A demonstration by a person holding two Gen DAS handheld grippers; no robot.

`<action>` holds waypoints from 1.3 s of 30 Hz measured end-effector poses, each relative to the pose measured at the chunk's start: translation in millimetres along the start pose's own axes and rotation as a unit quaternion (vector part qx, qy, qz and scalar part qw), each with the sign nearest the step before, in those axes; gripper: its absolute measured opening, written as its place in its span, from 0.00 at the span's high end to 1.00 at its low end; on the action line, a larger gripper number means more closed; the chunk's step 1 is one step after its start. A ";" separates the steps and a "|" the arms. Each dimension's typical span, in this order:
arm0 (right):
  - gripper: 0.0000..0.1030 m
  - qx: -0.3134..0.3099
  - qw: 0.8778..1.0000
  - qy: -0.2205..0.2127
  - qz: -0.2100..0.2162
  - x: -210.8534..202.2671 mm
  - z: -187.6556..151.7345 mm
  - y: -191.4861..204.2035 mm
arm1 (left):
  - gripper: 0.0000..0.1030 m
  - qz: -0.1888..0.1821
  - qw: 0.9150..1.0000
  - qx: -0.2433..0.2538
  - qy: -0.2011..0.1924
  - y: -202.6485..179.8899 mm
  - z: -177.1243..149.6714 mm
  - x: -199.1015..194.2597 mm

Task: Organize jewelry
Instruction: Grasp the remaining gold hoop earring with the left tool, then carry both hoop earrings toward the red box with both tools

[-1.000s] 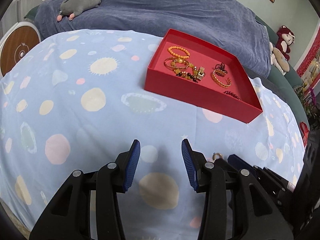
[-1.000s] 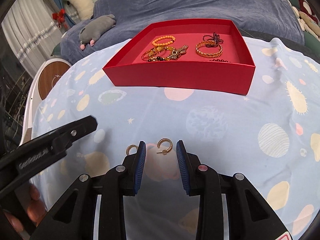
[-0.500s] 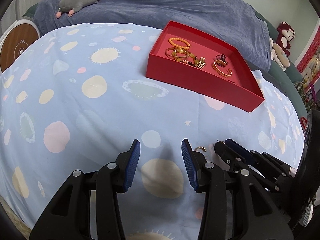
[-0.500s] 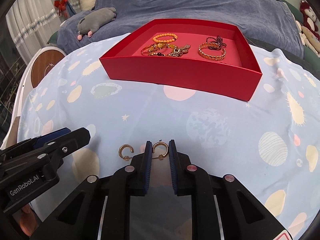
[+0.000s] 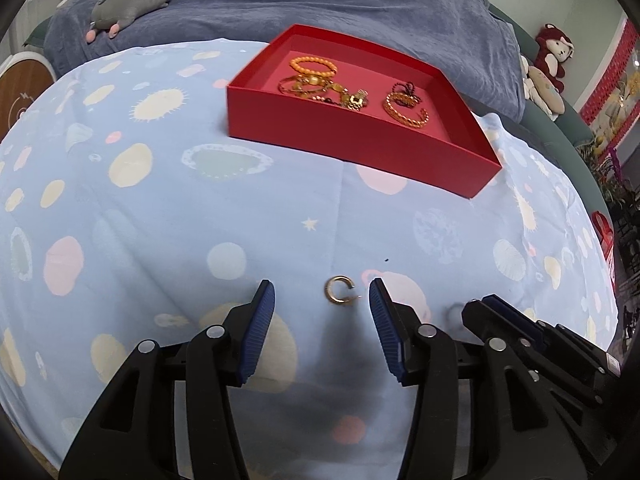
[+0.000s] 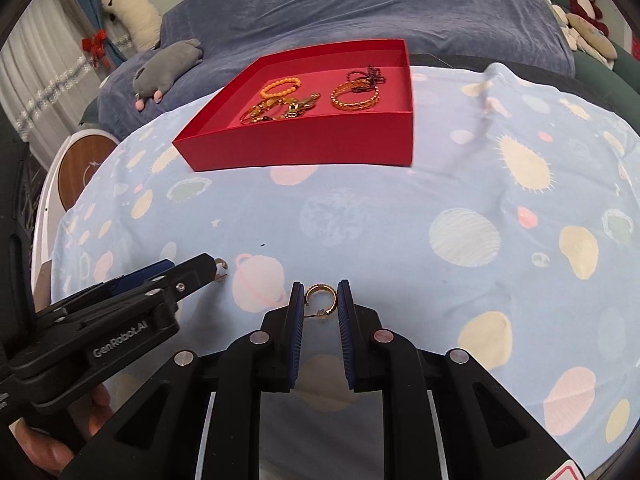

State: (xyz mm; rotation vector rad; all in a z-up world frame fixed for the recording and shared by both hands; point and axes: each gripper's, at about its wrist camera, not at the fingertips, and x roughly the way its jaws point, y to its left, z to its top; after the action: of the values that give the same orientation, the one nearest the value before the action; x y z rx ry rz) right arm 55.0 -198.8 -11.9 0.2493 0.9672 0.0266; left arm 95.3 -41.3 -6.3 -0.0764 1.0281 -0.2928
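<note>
Between my right tool's (image 6: pixel 318 300) pads sits one gold hoop earring (image 6: pixel 322 299), clenched tight. My left tool (image 5: pixel 322 298) has just been opening and is released, straddling the second hoop earring (image 5: pixel 339 289), which lies flat on the surface (image 5: pixel 160 220) untouched. I'd lower the left one squarely and close gently so it doesn't skid. Red box (image 6: pixel 304 148) sits well ahead of both tools.

Open patterned surface (image 6: pixel 400 216) between both hand-held grippers and red box (image 6: pixel 304 148): clear passage. Box near wall blocks low approach. Left hand-held gripper (image 6: pixel 208 270) crowds right hand-held gripper (image 6: pixel 319 312) from its left.
</note>
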 end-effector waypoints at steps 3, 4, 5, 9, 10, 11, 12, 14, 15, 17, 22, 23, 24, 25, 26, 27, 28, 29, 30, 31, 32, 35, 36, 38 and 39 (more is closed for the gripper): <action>0.85 0.006 1.000 0.000 0.002 -0.4 -1.3 -5.1 | 0.55 0.008 1.000 0.006 0.002 -5.8 -0.7 6.2; 0.85 0.007 1.000 0.000 0.003 -0.2 -1.4 -5.9 | 0.55 0.012 1.000 0.007 0.001 -7.1 -1.1 7.7; 0.85 0.008 1.000 0.001 0.003 0.5 -1.4 -6.1 | 0.55 0.016 1.000 0.010 -0.003 -8.6 -1.3 8.1; 0.85 0.015 1.000 0.003 0.006 2.8 -3.6 -9.8 | 0.63 0.030 0.999 0.026 -0.009 -12.3 -1.5 10.2; 0.85 0.015 1.000 0.004 0.006 3.2 -3.6 -10.2 | 0.69 0.031 0.999 0.027 -0.011 -12.4 -1.8 10.4; 0.85 0.016 1.000 0.004 0.006 3.5 -4.0 -10.6 | 0.71 0.033 0.999 0.029 -0.012 -12.5 -2.1 10.5; 0.85 0.016 1.000 0.005 0.007 3.6 -4.4 -10.9 | 0.73 0.035 0.999 0.030 -0.013 -12.1 -2.1 10.5; 0.85 0.018 1.000 0.005 0.008 3.4 -4.9 -11.2 | 0.78 0.039 0.999 0.034 -0.015 -12.0 -2.9 10.4; 0.85 0.018 1.000 0.005 0.008 3.3 -5.1 -11.2 | 0.82 0.040 0.998 0.035 -0.016 -12.4 -3.1 10.6; 0.85 0.018 1.000 0.004 0.009 3.4 -5.3 -11.7 | 0.82 0.039 0.999 0.035 -0.015 -12.0 -3.0 10.7; 0.85 0.017 1.000 0.003 0.010 1.8 -5.0 -10.7 | 0.82 0.036 0.999 0.031 -0.011 -10.8 -2.3 9.7; 0.85 0.017 1.000 0.003 0.010 1.3 -5.0 -10.7 | 0.82 0.035 0.999 0.032 -0.010 -11.0 -2.5 9.3; 0.85 0.017 1.000 0.003 0.011 1.0 -5.0 -10.4 | 0.82 0.036 0.999 0.031 -0.010 -11.1 -2.8 8.5; 0.85 0.017 1.000 0.002 0.011 0.0 -4.9 -10.0 | 0.82 0.035 0.999 0.031 -0.010 -11.5 -2.8 7.5; 0.85 0.016 1.000 0.001 0.011 -1.0 -4.6 -9.2 | 0.82 0.035 0.999 0.031 -0.010 -11.5 -2.8 6.6; 0.85 0.015 1.000 -0.001 0.011 -2.4 -4.5 -8.5 | 0.82 0.036 0.999 0.031 -0.009 -11.6 -2.7 5.7; 0.85 0.015 1.000 -0.002 0.012 -3.1 -4.2 -8.3 | 0.82 0.035 0.999 0.029 -0.008 -11.5 -2.5 4.3; 0.85 0.015 1.000 -0.003 0.013 -4.6 -3.8 -7.7 | 0.82 0.035 0.999 0.028 -0.008 -11.5 -2.3 2.3; 0.85 0.016 1.000 -0.005 0.015 -6.6 -3.3 -7.0 | 0.82 0.034 0.999 0.028 -0.010 -11.9 -2.0 -0.3; 0.85 0.016 1.000 -0.007 0.016 -8.6 -2.7 -6.3 | 0.82 0.034 0.999 0.028 -0.012 -12.5 -1.4 -2.4; 0.85 0.016 1.000 -0.009 0.017 -10.2 -2.3 -5.5 | 0.82 0.033 0.999 0.028 -0.013 -13.0 -1.3 -5.2; 0.85 0.013 1.000 -0.016 0.018 -16.9 -0.3 -2.3 | 0.82 0.031 0.999 0.029 -0.017 -14.6 -1.6 -12.7; 0.85 0.012 1.000 -0.019 0.019 -19.4 0.1 -1.3 | 0.82 0.030 0.999 0.030 -0.018 -15.2 -1.8 -14.5; 0.85 0.011 1.000 -0.022 0.019 -23.3 0.3 0.4 | 0.82 0.027 0.999 0.031 -0.021 -16.0 -2.2 -19.9; 0.85 0.011 0.999 -0.024 0.020 -25.6 0.2 1.3 | 0.82 0.026 0.999 0.031 -0.022 -16.7 -2.5 -21.7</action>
State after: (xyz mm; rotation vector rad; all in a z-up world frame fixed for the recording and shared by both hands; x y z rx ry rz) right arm 40.6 -201.1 9.3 0.2884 0.9153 0.0453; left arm 79.3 -51.1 13.8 0.0001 0.9758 -0.2732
